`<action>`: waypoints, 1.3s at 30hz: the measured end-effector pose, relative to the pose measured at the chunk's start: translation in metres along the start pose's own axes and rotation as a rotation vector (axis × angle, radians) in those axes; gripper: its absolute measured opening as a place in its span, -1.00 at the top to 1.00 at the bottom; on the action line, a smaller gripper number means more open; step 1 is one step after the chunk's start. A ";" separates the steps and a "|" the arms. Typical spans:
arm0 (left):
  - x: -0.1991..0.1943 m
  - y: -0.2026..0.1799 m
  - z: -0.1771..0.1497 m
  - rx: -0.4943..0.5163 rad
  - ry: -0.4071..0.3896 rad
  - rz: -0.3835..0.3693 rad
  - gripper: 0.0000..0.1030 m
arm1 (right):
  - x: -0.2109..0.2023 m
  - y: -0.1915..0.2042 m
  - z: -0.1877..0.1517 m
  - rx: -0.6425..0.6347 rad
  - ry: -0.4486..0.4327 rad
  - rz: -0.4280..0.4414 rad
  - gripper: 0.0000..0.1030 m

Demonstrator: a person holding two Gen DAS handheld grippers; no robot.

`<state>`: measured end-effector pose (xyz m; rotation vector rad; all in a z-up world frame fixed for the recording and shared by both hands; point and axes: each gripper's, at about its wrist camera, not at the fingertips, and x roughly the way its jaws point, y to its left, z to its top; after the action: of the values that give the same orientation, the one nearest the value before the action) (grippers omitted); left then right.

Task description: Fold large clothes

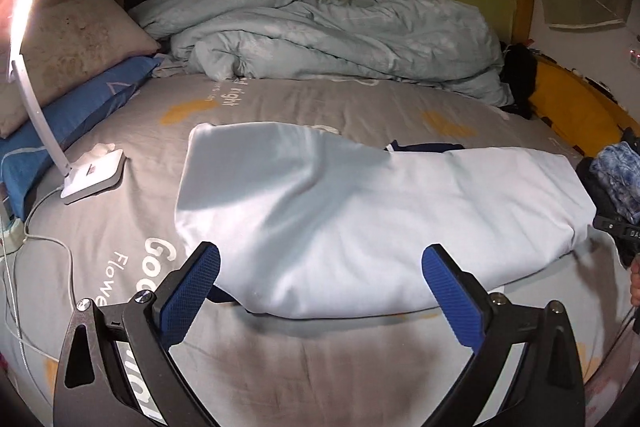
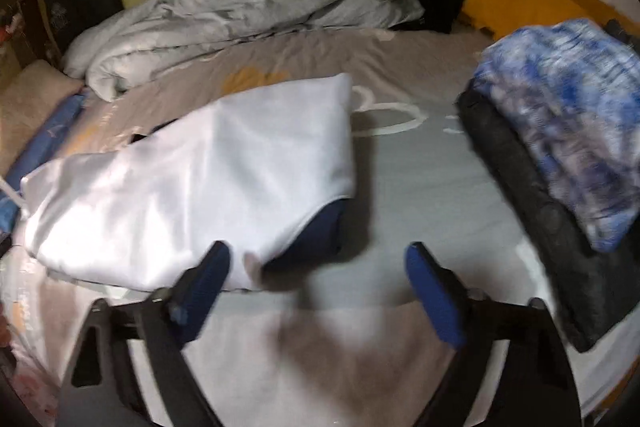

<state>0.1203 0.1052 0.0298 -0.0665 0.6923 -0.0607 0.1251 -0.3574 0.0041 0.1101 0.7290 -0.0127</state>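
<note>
A large white garment (image 1: 360,207) lies folded into a long band across the grey bed sheet (image 1: 280,103). Dark blue fabric peeks out behind it (image 1: 420,147) and under its near edge. My left gripper (image 1: 320,251) hangs open just above that near edge, nothing between its blue pads. In the right wrist view the same white garment (image 2: 200,179) reaches in from the left, with a navy part (image 2: 320,231) showing under its right corner. My right gripper (image 2: 318,249) stands open over that corner and holds nothing; its left finger (image 2: 208,267) overlaps the white cloth.
A white desk lamp (image 1: 94,173) with a cable stands on the sheet at left, beside a blue pillow (image 1: 68,123). A crumpled pale quilt (image 1: 320,31) fills the back. A stack of folded clothes, blue-white (image 2: 560,131) on black (image 2: 520,187), sits at right. A yellow item (image 1: 568,107) lies beyond.
</note>
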 end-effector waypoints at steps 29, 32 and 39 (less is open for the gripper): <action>0.006 0.003 -0.007 -0.036 -0.009 0.024 -0.95 | 0.012 -0.006 0.000 0.045 -0.040 -0.127 0.24; 0.003 0.000 -0.009 -0.023 -0.021 0.024 -0.95 | -0.005 0.001 -0.002 0.022 -0.118 -0.126 -0.52; -0.007 -0.001 -0.009 -0.030 -0.064 0.021 -0.99 | -0.044 0.023 -0.005 -0.032 -0.312 -0.055 -1.00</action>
<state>0.1096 0.1039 0.0276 -0.0894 0.6297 -0.0279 0.0906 -0.3352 0.0317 0.0556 0.4196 -0.0690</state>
